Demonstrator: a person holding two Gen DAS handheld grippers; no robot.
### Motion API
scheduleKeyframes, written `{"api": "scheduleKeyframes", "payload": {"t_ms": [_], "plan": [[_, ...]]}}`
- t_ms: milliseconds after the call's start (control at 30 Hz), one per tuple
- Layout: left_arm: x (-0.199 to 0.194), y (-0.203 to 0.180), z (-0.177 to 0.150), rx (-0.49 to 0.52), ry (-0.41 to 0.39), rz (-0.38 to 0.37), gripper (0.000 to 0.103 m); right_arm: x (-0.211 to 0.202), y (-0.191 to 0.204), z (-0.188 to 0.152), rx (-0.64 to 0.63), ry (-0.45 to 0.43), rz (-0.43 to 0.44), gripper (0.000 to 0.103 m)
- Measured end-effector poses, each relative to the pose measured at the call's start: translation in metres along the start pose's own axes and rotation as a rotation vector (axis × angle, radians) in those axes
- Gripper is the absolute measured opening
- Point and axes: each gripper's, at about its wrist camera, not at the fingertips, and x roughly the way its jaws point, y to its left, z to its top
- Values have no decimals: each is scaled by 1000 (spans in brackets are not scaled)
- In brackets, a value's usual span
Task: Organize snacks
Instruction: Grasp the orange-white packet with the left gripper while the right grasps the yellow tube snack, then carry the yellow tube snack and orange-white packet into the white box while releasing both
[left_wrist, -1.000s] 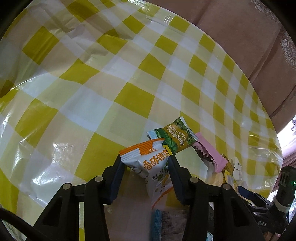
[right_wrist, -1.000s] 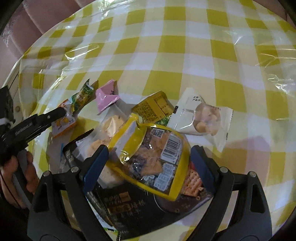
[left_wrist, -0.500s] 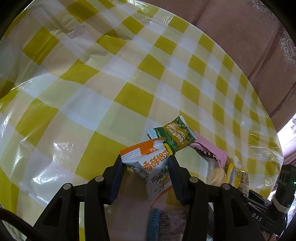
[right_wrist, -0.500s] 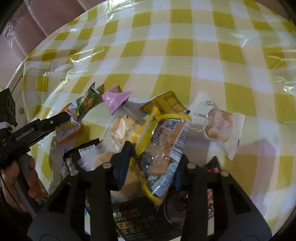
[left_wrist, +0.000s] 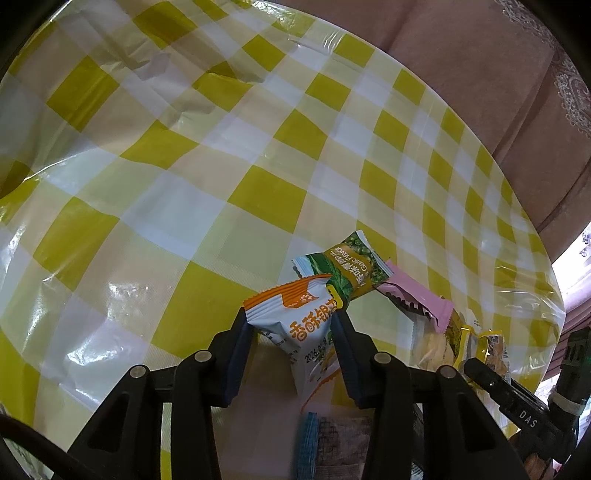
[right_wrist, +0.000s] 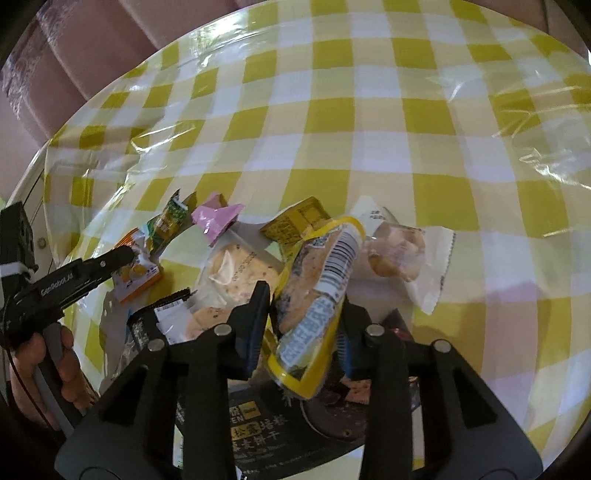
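We look down on a round table (left_wrist: 207, 155) covered in a yellow, white and pale cream checked cloth (right_wrist: 369, 122), with a clear plastic sheet (right_wrist: 532, 147) laid over it that wrinkles and throws back bright glare in patches. Past the table's edge we see dusty pink upholstered furniture (left_wrist: 480, 85), likely a sofa, with soft cushion seams and a strip of pale lace trim (left_wrist: 569, 85) along its top. The same pink upholstery (right_wrist: 92, 48) shows in the right wrist view, at upper left. At the far right of the left wrist view we see strong white daylight (left_wrist: 576, 258).
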Motion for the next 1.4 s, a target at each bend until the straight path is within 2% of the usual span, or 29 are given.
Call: {"api": "scheduleKeyframes", "payload": {"t_ms": [100,167,200,367,633,1033,1267,1400], "plan": [[0,0,0,0,-1,0,44,-5,-1,0,13,-20,-9,36],[-1,0,0,1,-7,-2,42,-7,-1,1,6,-31,-22,23],[-2,0,-1,2,-10,-3,41,-8,-1,0,2,-36,-28,21],[-8,-1,-1,4,-31,-15,32,-15,-2,-2,-2,-57,-41,21],[-18,-2,-5,19,-50,-26,26,-38,2,-9,-23,-135,-86,21],[-49,-3,-21,-3,-127,-29,25,-77,-7,-33,7,-198,-121,21],[-85,-5,-42,-44,-191,-81,25,-101,-19,-54,41,-236,-151,21],[-101,-20,-55,-31,-203,-116,25,-117,-28,-66,60,-253,-185,21]]}}
